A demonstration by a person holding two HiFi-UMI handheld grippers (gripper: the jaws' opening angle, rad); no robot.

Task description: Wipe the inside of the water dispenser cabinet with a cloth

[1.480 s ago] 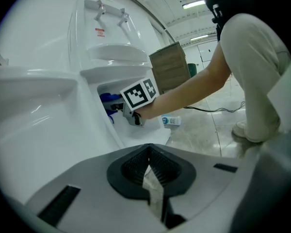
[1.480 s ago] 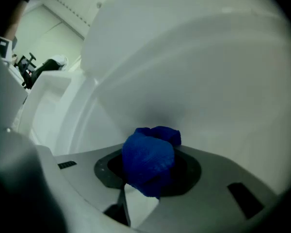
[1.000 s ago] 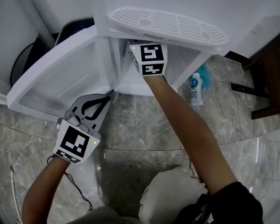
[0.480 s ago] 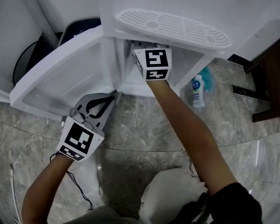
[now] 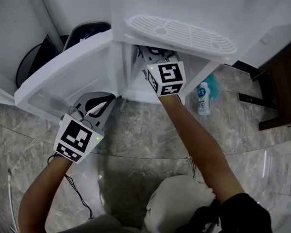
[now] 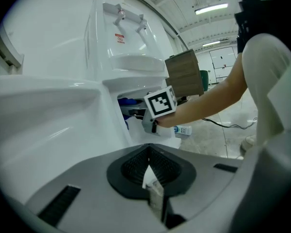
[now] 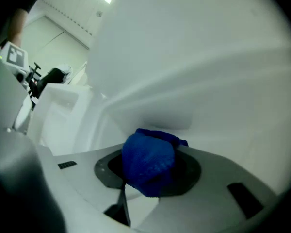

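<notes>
While the right hand-held gripper (image 5: 157, 57) is pinching a bunched blue cloth (image 7: 148, 161) between its jaws, it is reaching into the open cabinet (image 5: 136, 87) of the white water dispenser, under the drip tray (image 5: 182, 33), and the cloth is sitting close to the white inner wall. The left hand-held gripper (image 5: 106, 101) is hovering with its jaws pressed together and empty, just near the lower edge of the swung-open cabinet door (image 5: 63, 76) on the left. A small bottle (image 5: 202, 98) is lying on the marble floor (image 5: 136, 130) right of the cabinet.
</notes>
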